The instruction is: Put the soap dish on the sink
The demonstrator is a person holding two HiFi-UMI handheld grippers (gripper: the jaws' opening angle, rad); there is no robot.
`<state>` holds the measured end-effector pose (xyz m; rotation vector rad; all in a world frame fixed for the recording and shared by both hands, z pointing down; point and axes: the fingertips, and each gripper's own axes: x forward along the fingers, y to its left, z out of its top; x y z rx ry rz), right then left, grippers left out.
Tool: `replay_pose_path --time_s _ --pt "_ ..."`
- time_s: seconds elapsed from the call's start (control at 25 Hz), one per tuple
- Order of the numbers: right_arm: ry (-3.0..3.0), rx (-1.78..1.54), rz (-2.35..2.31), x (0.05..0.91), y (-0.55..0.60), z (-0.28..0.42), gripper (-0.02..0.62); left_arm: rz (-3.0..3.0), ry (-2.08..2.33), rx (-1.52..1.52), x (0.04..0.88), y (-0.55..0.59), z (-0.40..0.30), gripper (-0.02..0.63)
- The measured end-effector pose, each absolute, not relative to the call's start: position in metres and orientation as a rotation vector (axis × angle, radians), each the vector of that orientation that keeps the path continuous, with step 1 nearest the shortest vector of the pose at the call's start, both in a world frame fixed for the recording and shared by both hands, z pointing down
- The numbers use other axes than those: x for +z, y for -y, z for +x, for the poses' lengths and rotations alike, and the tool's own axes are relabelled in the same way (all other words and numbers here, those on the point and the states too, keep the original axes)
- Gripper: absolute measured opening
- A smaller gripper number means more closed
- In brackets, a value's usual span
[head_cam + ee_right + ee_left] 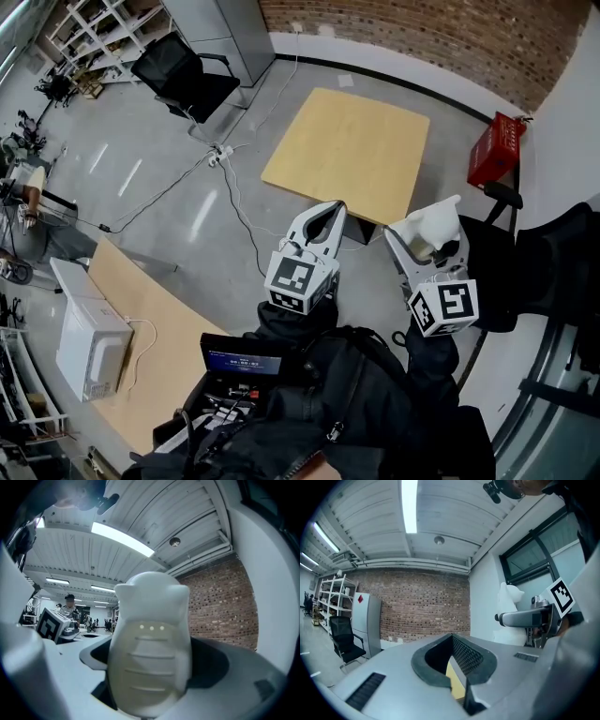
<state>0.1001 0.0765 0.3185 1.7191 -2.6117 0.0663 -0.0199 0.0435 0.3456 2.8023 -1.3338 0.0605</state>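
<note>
My right gripper (424, 236) is shut on a white soap dish (435, 223), held up in the air in front of the person. In the right gripper view the soap dish (150, 658) fills the middle between the jaws; it has raised ribs and three small dots. My left gripper (332, 216) is held level beside it on the left, its fingertips together with nothing between them. The left gripper view shows the soap dish (508, 611) off to the right, in the other gripper. No sink is in any view.
Below and ahead stands a square wooden table (347, 150). A red crate (495, 150) sits at the right, a black chair (183, 75) at the back left. Cables (225, 178) run over the grey floor. A white box (89, 342) rests on a bench at the left.
</note>
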Motion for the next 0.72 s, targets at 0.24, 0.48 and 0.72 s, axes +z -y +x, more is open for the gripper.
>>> replay_pose_path --time_s 0.24,0.48,0.72 --pt "2.584 0.067 1.739 0.315 -0.018 0.100 0.491 2.814 1.299 0.042 0.340 0.017 -0.019 0.003" --pt "2.556 0.105 1.756 0.320 0.046 0.091 0.491 2.808 1.268 0.048 0.343 0.084 -0.028 0.003" --pt "2.506 0.120 1.805 0.328 0.096 0.086 0.491 2.803 1.214 0.054 0.353 0.138 -0.033 0.003"
